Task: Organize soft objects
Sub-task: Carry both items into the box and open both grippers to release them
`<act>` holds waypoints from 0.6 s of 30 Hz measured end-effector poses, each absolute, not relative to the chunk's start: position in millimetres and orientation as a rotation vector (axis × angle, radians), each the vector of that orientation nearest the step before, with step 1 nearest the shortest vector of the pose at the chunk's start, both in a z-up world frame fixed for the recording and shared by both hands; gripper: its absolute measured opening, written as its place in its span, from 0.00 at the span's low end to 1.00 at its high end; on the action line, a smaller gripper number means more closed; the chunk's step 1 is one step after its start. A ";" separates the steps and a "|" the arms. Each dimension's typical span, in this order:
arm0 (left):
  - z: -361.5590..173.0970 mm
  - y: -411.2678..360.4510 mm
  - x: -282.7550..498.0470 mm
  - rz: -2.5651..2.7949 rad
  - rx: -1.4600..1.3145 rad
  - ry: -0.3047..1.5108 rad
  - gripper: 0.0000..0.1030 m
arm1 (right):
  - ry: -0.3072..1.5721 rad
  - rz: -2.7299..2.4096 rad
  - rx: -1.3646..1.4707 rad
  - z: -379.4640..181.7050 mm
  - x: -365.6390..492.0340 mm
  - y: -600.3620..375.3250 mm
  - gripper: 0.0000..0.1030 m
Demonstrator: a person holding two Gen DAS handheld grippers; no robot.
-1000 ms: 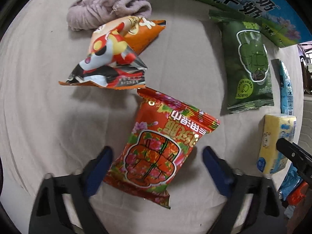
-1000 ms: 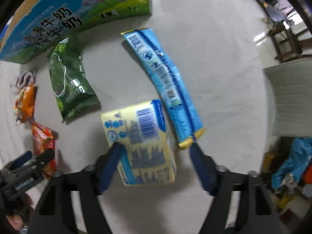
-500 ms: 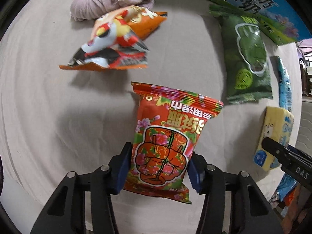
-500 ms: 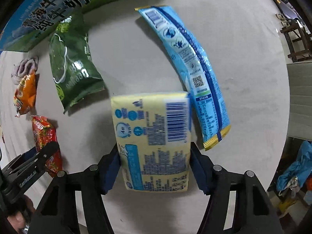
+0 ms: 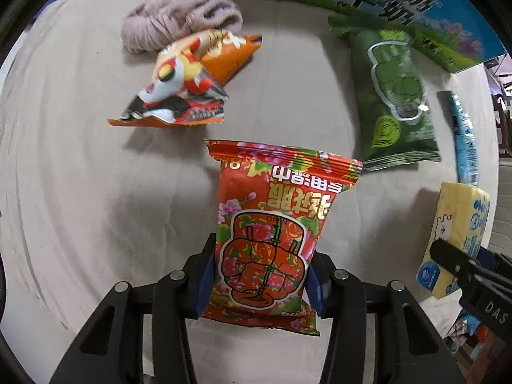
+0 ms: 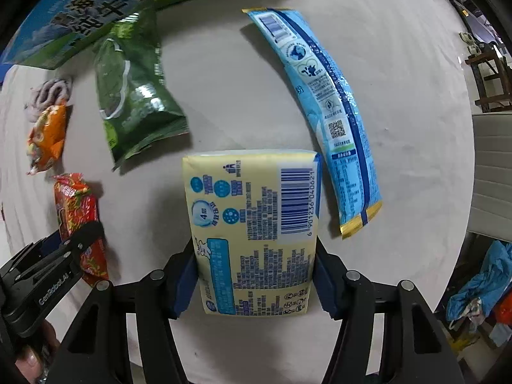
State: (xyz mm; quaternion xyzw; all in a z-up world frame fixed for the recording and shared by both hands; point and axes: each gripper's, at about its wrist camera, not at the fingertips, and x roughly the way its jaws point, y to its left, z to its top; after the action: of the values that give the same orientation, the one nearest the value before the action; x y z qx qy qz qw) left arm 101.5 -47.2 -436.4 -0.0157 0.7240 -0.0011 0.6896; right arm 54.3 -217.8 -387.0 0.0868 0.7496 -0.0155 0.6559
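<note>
The beige cloth-covered table (image 5: 80, 160) carries everything. At its far edge lies a large blue and green milk carton box (image 6: 96, 9) with big Chinese characters. A long light-blue foil packet (image 6: 332, 112) with a QR code and a dark green snack bag (image 6: 134, 89) lie flat, near each other but apart. The pale yellow tissue pack (image 6: 252, 233), barcode 6901236040621, sits between the blue pads of the right gripper (image 6: 256, 275), which is clamped on its 2 sides. The left gripper (image 5: 260, 283) is closed on the red flowered snack bag (image 5: 272, 224), printed "OPEN". Beyond it lie an orange cartoon snack bag (image 5: 192, 80) and a mauve knitted cloth (image 5: 179, 22), touching.
</note>
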 end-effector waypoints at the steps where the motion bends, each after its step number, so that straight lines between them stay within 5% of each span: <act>1: -429.4 -47.8 94.0 -0.002 -0.034 1.607 0.43 | 1.693 -0.027 0.204 -381.1 52.1 -217.1 0.63; 10: -361.8 -59.2 72.8 -0.045 -0.091 1.495 0.43 | 1.587 0.057 0.247 -312.1 47.7 -216.8 0.63; 18: -247.3 -69.1 99.8 -0.147 -0.175 1.358 0.43 | 1.441 0.136 0.281 -218.7 64.0 -237.3 0.63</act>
State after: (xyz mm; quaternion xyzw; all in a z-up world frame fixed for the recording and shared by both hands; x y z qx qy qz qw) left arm 99.8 -69.1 -247.3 -0.0809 0.6265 -0.0681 0.7722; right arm 64.0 -237.3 -218.7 0.1280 0.6571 0.0618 0.7403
